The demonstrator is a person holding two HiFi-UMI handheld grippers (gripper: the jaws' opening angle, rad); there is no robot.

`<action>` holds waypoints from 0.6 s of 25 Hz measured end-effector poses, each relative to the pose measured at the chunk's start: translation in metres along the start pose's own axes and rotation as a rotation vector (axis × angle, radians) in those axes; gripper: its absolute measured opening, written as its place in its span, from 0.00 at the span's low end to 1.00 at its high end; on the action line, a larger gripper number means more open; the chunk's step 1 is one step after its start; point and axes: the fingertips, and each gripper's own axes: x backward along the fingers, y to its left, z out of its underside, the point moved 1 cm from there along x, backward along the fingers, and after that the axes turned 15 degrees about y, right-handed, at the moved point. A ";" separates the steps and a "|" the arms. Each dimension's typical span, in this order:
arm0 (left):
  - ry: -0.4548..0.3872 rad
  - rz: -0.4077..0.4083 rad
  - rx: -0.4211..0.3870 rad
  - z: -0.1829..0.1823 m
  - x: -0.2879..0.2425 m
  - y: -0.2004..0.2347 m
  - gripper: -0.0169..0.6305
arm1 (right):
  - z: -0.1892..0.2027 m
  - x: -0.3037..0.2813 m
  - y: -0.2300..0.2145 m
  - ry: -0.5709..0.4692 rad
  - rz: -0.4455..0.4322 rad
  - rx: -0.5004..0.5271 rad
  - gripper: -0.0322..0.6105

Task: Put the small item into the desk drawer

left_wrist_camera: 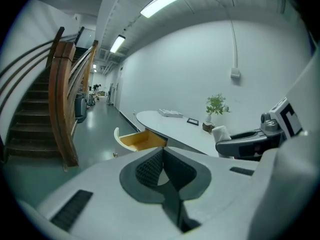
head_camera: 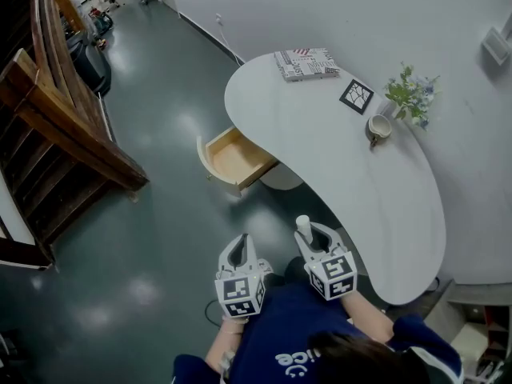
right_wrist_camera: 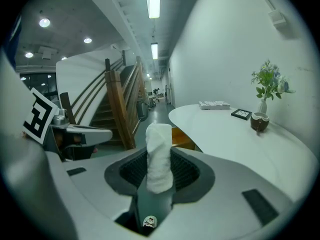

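Clamping a white roll (right_wrist_camera: 159, 151), right tongs (right_wrist_camera: 160, 176); in left gripper view, left tongs (left_wrist_camera: 162, 166) clenched.

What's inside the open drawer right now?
Only its bare wooden bottom shows in the drawer; the rear part, tucked under the desk top, is hidden.

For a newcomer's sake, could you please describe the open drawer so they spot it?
Find the curved white desk by the wall. From its edge facing the wooden staircase, one drawer stands pulled open. Its pale wood inside and rounded white front set it apart.
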 end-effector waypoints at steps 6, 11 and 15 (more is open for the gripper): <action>-0.002 -0.026 0.011 -0.003 -0.001 0.010 0.03 | -0.009 -0.011 0.001 0.003 -0.011 -0.010 0.27; -0.008 -0.075 0.037 -0.014 -0.009 0.030 0.03 | -0.030 -0.036 0.000 0.004 -0.054 0.019 0.27; -0.010 -0.123 0.080 -0.029 -0.017 0.048 0.03 | -0.057 -0.057 -0.006 0.007 -0.081 0.049 0.27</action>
